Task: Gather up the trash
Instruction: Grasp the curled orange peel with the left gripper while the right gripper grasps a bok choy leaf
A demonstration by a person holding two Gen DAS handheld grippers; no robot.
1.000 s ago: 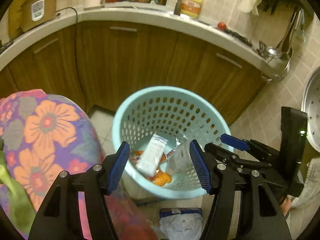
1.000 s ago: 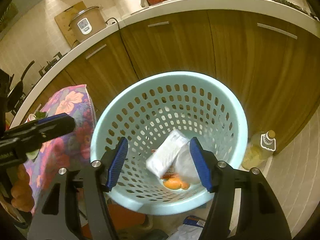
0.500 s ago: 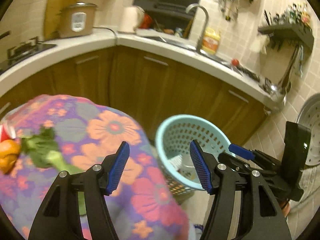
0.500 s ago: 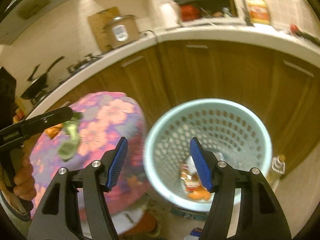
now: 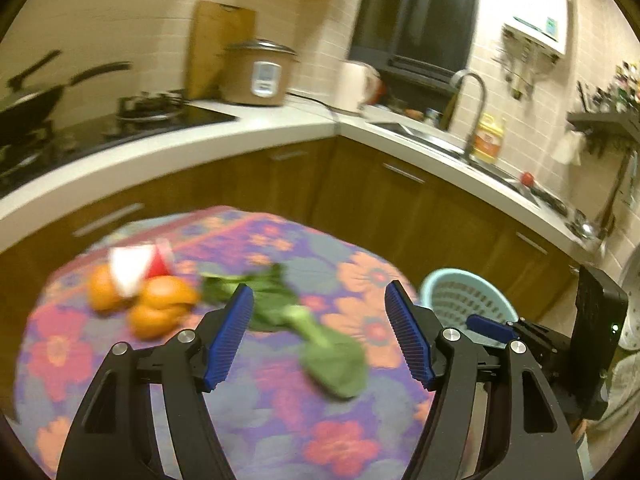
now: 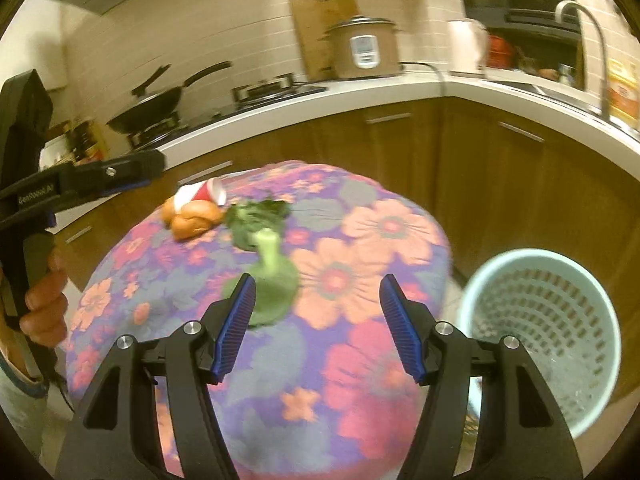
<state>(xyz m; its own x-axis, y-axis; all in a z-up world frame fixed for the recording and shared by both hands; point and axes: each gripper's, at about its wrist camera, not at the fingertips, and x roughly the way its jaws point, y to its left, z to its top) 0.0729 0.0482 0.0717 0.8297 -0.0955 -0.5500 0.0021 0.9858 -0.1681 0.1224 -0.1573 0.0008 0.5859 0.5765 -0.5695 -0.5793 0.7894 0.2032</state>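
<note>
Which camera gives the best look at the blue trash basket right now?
The right wrist view: the basket shows its whole rim and perforated inside. In the left wrist view it sits small and partly hidden behind the right tool.

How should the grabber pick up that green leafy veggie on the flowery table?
Probably by the pale stalk of the leafy vegetable, not the floppy leaves. The stalk is the thick, firm-looking part and lies flat on the flowered tablecloth between two leaf clumps. Come down from above with the open right gripper, one finger on each side, across the stalk. The frames are blurry, so this is a guess.
</note>
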